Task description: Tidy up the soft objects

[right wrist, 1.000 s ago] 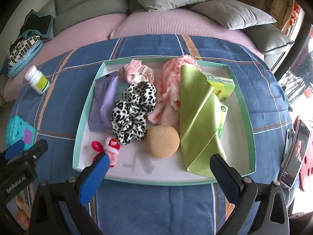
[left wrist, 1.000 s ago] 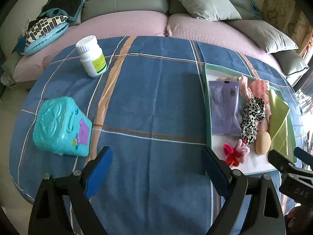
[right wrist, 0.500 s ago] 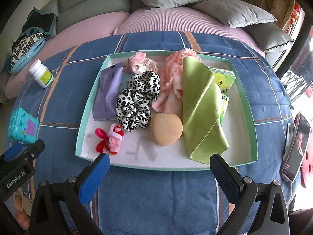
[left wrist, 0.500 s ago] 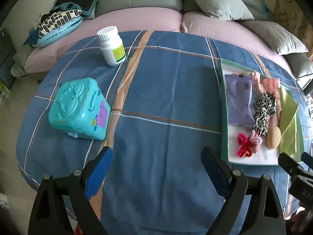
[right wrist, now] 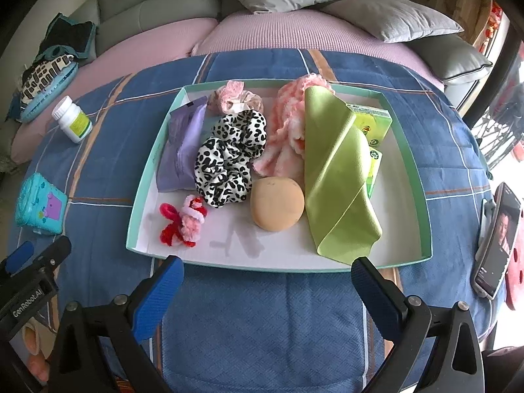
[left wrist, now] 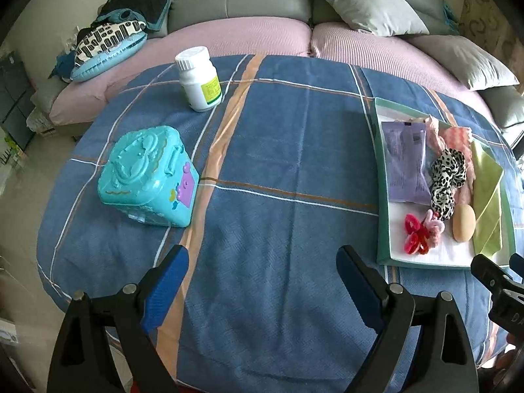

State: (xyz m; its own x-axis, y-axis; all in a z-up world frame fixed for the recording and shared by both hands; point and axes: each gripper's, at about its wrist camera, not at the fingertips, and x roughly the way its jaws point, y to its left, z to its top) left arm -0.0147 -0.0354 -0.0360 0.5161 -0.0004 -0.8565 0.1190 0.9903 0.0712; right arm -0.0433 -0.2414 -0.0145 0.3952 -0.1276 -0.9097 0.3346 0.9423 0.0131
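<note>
Two grippers hang above a round table draped in a blue plaid cloth (left wrist: 278, 150), and both stand wide with nothing between their blue pads: the left gripper (left wrist: 262, 281) over bare cloth near the table's front edge, the right gripper (right wrist: 267, 286) just short of the near rim of a shallow white tray with a mint-green rim (right wrist: 421, 196). The soft things are all gathered inside that tray, which sits on the table's right half in the left wrist view. A leopard-print scrunchie (right wrist: 229, 157) lies bunched in two loops near the middle, touching a flat lilac sachet (right wrist: 180, 154) on its left and a pale pink lace scrunchie (right wrist: 234, 98) behind it. A fluffy pink-and-white cloth (right wrist: 288, 127) spreads to its right, partly under a smooth lime-green cloth (right wrist: 337, 177) folded into a long strip that also covers part of a green tissue pack (right wrist: 373, 124). A round tan sponge puff (right wrist: 276, 204) rests against the green cloth's left edge, and a small red-and-pink fuzzy hair tie (right wrist: 181, 221) lies alone at the tray's near left corner. Outside the tray, well to its left, sit a turquoise toy case (left wrist: 149, 177) and an upright white pill bottle (left wrist: 199, 78); a phone (right wrist: 497, 239) leans at the table's right edge
</note>
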